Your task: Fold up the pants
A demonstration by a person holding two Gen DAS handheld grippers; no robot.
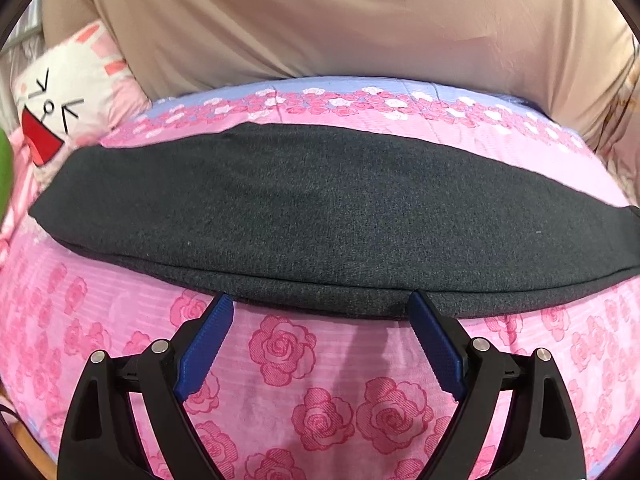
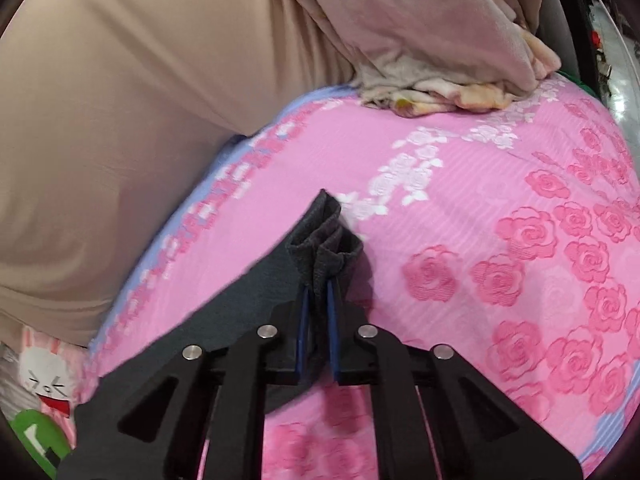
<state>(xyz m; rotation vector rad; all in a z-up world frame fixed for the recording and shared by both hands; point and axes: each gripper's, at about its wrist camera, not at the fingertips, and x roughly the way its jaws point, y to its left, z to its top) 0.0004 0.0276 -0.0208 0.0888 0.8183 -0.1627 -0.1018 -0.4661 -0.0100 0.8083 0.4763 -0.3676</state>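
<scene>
Dark grey pants [image 1: 320, 208] lie as a long folded band across a pink rose-patterned bedspread [image 1: 320, 380]. My left gripper [image 1: 320, 304] stands open at the band's near edge, its blue pads [image 1: 206, 344] spread wide and nothing between them. In the right wrist view my right gripper [image 2: 319, 284] is shut on a bunched end of the pants [image 2: 326, 240], which is pinched between the blue pads and lifted a little off the bed. The rest of the pants [image 2: 240, 292] trails away to the lower left under the gripper.
A beige fabric-covered wall or headboard [image 1: 340, 20] rises behind the bed. A white and pink cartoon pillow [image 1: 68, 100] lies at the left. A crumpled pale blanket [image 2: 432, 60] is heaped at the bed's far end in the right wrist view.
</scene>
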